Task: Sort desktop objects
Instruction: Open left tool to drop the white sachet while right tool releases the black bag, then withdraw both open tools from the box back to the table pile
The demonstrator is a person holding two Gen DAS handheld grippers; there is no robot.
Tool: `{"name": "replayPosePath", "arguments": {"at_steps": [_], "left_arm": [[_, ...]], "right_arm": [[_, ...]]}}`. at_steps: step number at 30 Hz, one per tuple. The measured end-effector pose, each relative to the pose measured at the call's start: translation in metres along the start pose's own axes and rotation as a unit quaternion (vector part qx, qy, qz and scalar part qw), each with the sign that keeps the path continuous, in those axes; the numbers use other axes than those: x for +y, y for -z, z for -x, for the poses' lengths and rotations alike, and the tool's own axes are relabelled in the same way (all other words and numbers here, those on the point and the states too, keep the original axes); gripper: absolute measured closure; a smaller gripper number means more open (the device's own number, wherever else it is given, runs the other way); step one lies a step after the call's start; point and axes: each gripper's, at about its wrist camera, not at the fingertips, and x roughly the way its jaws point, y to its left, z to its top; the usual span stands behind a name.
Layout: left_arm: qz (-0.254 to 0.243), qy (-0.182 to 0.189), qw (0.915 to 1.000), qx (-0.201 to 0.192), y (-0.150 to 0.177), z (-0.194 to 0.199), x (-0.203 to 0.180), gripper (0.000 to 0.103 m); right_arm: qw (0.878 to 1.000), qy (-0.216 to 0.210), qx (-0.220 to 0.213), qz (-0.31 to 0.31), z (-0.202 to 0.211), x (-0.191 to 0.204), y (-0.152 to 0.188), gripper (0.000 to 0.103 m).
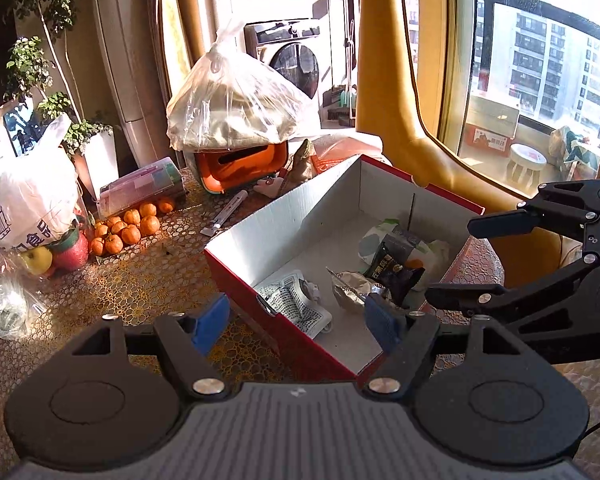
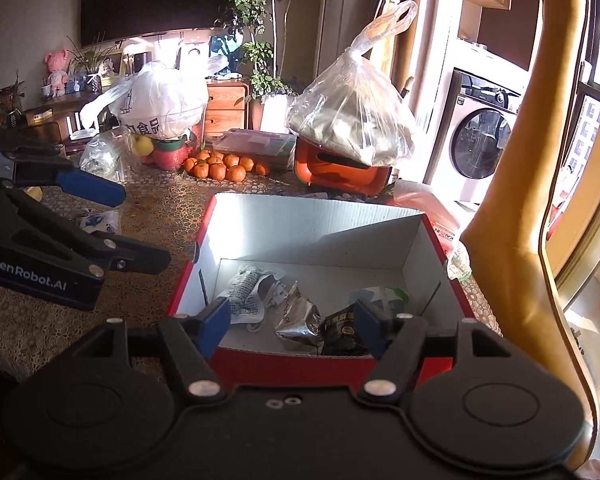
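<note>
A red cardboard box (image 1: pixel 292 208) (image 2: pixel 320 220) with a white inside stands on the patterned table. In it lie a printed white packet (image 1: pixel 296 300) (image 2: pixel 246 296), a crumpled silver foil wrapper (image 1: pixel 350 288) (image 2: pixel 296 320), a black snack packet (image 1: pixel 398 268) (image 2: pixel 342 330) and a green-and-white packet (image 1: pixel 388 232) (image 2: pixel 384 294). My left gripper (image 1: pixel 296 320) (image 2: pixel 136 226) hangs open over the box's near left corner, empty. My right gripper (image 2: pixel 293 322) (image 1: pixel 476 260) is open above the box's near edge, nothing between its blue pads.
Behind the box stand an orange container (image 1: pixel 236 164) under a clear plastic bag (image 1: pixel 236 108), a heap of tangerines (image 1: pixel 130 228) (image 2: pixel 220 166), a clear case (image 1: pixel 140 184) and a white bag over fruit (image 1: pixel 28 204). A small wrapper (image 2: pixel 98 220) lies left of the box. A yellow chair back (image 2: pixel 540 160) rises at right.
</note>
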Motion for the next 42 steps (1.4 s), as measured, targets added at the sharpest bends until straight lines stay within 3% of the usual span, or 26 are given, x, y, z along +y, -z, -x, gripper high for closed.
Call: {"name": "replayPosePath", "arguments": {"at_steps": [9,17,19,22,42], "left_arm": [[0.027,-0.017,0.9989,-0.034,0.024,0.038,0.016,0.029],[0.045,-0.037,0.9969,-0.053,0.050,0.059,0.038,0.019],[0.055,-0.041,0.9963,-0.052,0.058,0.062,0.046,0.015],[0.065,-0.045,0.9956,-0.050,0.068,0.066,0.056,0.000],[0.131,-0.110,0.9826,-0.072,0.125,0.088,0.131,0.000]], "right_arm": [[1.000,-0.013,-0.021,0.008,0.017,0.031,0.000,0.029],[0.999,-0.026,-0.031,0.006,0.017,0.052,-0.009,0.026],[0.999,-0.031,-0.034,0.008,0.017,0.059,-0.011,0.025],[0.998,-0.042,-0.039,0.012,0.014,0.072,-0.014,0.025],[0.995,-0.087,-0.035,0.035,-0.034,0.144,-0.038,0.024]]}}
